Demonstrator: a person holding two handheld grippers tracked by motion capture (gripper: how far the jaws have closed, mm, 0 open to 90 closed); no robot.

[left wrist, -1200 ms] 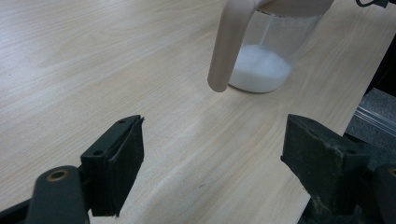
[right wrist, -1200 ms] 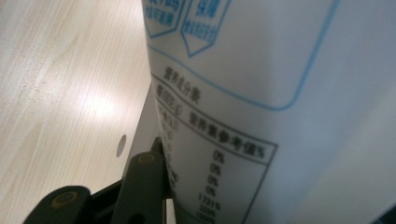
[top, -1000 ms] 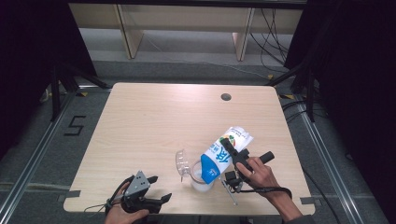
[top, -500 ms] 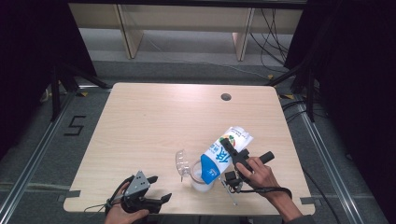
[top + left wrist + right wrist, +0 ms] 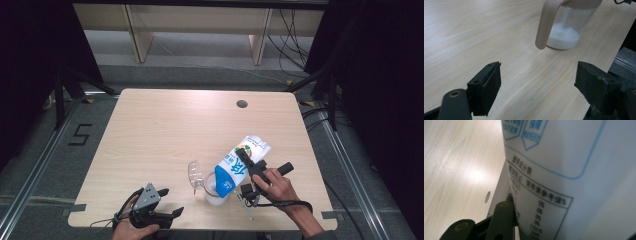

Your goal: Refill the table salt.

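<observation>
1. Against the frames of a moment ago almost nothing has moved: the carton (image 5: pixel 239 165) is tipped at the same slant over the pitcher (image 5: pixel 214 190), and both hands sit where they were. I judge the pour to be in its steady middle, not starting or ending.
2. The right gripper (image 5: pixel 248 170) has its jaws closed on the carton's side; the right gripper view shows the printed panel (image 5: pixel 564 182) pressed against one jaw.
3. The left gripper (image 5: pixel 167 216) rests near the front edge of the surface (image 5: pixel 165 130), jaws wide apart and holding nothing.
4. The carton is white with a blue lower end, mouth down toward the pitcher, near the front right of the surface.
5. The clear pitcher holds a shallow white layer (image 5: pixel 562 37) at its bottom; its pale handle (image 5: pixel 546 25) faces the left gripper.
</observation>
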